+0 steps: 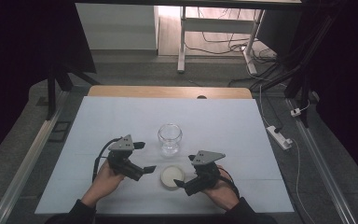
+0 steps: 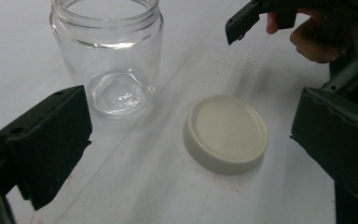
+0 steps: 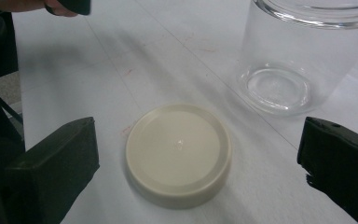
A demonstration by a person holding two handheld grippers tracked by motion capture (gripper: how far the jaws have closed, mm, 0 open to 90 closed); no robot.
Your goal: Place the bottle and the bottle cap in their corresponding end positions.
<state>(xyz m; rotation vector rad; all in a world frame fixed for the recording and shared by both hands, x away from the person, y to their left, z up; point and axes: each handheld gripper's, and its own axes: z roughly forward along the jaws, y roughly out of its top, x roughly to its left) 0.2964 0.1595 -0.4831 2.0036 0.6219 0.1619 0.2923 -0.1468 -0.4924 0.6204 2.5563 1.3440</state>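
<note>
An empty clear glass jar (image 1: 169, 138) stands upright and lidless at the middle of the table. Its cream round lid (image 1: 172, 177) lies flat just in front of it. My left gripper (image 1: 144, 157) is left of the lid and open, with the lid (image 2: 226, 133) and jar (image 2: 107, 51) seen ahead between its jaws. My right gripper (image 1: 185, 170) is open too, close to the right of the lid. In the right gripper view the lid (image 3: 178, 151) lies between the wide-apart jaws, untouched, and the jar (image 3: 303, 51) stands behind it. Neither gripper holds anything.
A white sheet (image 1: 121, 121) covers the table, with a wooden edge (image 1: 168, 91) at the back. A power strip (image 1: 279, 136) and cables lie on the floor to the right. White desk legs (image 1: 182, 42) stand beyond the table.
</note>
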